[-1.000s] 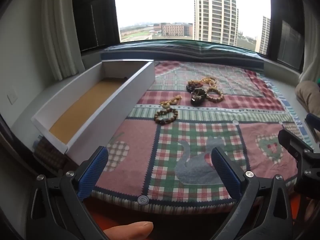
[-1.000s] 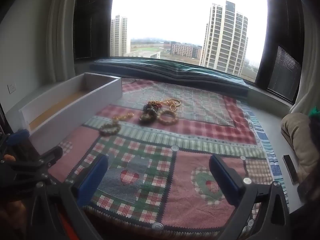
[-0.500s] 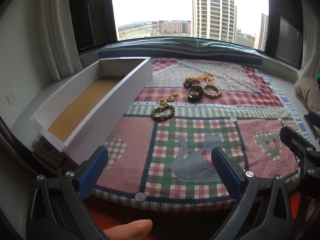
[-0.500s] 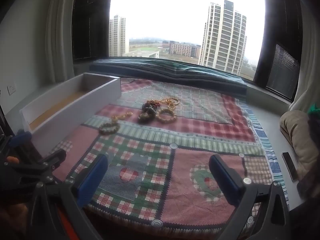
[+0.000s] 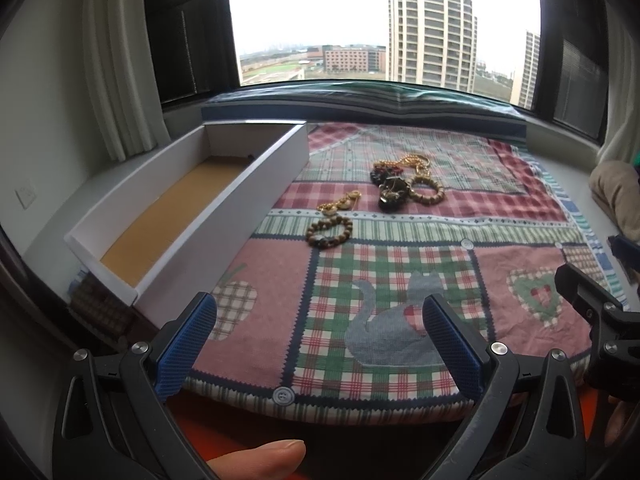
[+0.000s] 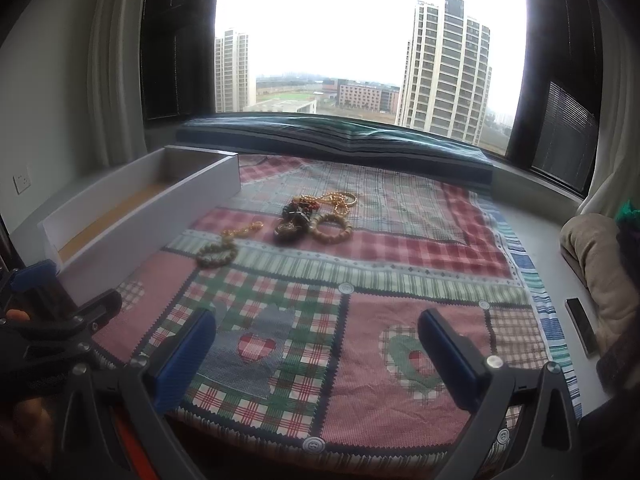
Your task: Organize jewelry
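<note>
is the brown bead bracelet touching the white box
Apart. The left wrist view shows the brown bead bracelet lying on the quilt with a clear strip of fabric between it and the white box wall.

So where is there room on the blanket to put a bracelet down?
The near half of the quilt, between the wooden bead bracelet and both open grippers, is bare. So is the white box, inside. It is crowded mid-quilt, where the jewelry pile and gold chain lie.
</note>
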`<action>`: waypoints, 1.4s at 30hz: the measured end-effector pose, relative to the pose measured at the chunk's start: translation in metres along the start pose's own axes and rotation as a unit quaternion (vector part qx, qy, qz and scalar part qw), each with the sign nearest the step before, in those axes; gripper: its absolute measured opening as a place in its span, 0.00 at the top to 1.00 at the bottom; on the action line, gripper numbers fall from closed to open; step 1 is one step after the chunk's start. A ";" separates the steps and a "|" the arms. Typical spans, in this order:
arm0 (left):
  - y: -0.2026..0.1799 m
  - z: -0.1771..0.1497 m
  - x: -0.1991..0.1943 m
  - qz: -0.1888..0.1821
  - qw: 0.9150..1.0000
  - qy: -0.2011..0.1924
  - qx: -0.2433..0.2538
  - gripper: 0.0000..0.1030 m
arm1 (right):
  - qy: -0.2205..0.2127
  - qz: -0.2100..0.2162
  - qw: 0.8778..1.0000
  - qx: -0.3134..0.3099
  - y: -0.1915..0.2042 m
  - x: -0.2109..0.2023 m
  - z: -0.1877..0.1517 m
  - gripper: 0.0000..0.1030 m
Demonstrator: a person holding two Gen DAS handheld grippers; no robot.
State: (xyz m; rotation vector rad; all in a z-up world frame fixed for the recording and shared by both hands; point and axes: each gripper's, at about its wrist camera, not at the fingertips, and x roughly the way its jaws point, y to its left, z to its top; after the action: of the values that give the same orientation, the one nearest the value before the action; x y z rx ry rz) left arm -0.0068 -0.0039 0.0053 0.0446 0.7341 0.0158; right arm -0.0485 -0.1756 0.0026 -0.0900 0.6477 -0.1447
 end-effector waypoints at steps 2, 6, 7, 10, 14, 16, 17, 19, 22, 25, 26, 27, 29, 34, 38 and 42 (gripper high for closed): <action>0.000 0.000 0.000 0.001 1.000 0.000 0.000 0.01 | 0.000 0.000 1.000 0.001 0.000 0.000 0.000 0.00; -0.001 -0.001 0.001 0.002 1.000 0.003 0.001 0.00 | -0.001 0.000 1.000 0.001 0.000 0.000 0.000 0.00; -0.001 -0.001 0.002 0.002 1.000 0.004 0.001 0.00 | -0.001 0.000 1.000 0.002 0.001 0.000 0.000 0.00; -0.001 0.000 0.002 0.002 1.000 0.005 0.000 0.00 | 0.000 0.000 1.000 0.004 0.000 0.000 -0.001 0.00; -0.002 -0.001 0.001 -0.001 1.000 0.005 -0.003 0.00 | 0.000 0.000 1.000 0.005 -0.002 -0.001 -0.001 0.00; -0.002 -0.001 0.001 -0.003 1.000 0.006 -0.004 0.00 | -0.001 0.001 1.000 0.007 -0.004 -0.001 -0.001 0.00; -0.002 -0.001 0.001 -0.002 1.000 0.006 -0.005 0.00 | -0.001 0.000 1.000 0.007 -0.005 -0.001 -0.001 0.00; -0.003 -0.001 0.001 -0.003 1.000 0.005 -0.005 0.00 | -0.002 0.000 1.000 0.008 -0.005 -0.002 -0.001 0.00; -0.005 -0.001 -0.001 -0.008 1.000 -0.002 -0.002 0.00 | -0.003 0.001 1.000 0.010 -0.006 -0.003 0.000 0.00; -0.008 0.000 -0.004 -0.012 1.000 -0.011 0.005 0.00 | -0.003 0.000 1.000 0.009 -0.006 -0.003 0.000 0.00; -0.009 0.000 -0.005 -0.013 1.000 -0.014 0.006 0.00 | -0.003 0.001 1.000 0.009 -0.006 -0.003 -0.001 0.00; -0.010 0.000 -0.006 -0.015 1.000 -0.015 0.007 0.00 | -0.002 0.001 1.000 0.009 -0.006 -0.003 0.000 0.00; -0.012 0.001 -0.007 -0.019 1.000 -0.014 0.010 0.00 | -0.003 0.001 1.000 0.009 -0.006 -0.004 0.000 0.00; -0.014 0.000 -0.006 -0.024 1.000 -0.005 0.016 0.00 | -0.005 0.001 1.000 0.009 -0.006 -0.005 0.000 0.00; -0.012 -0.001 -0.004 -0.025 1.000 0.002 0.012 0.00 | -0.006 0.001 1.000 0.009 -0.006 -0.005 0.001 0.00; -0.009 -0.002 -0.007 -0.017 1.000 0.000 0.008 0.00 | -0.005 0.001 1.000 0.010 -0.006 -0.005 0.001 0.00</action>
State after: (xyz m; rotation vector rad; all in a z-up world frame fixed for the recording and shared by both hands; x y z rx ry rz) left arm -0.0129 -0.0126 0.0083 0.0475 0.7340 -0.0226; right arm -0.0525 -0.1802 0.0072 -0.0703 0.6369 -0.1486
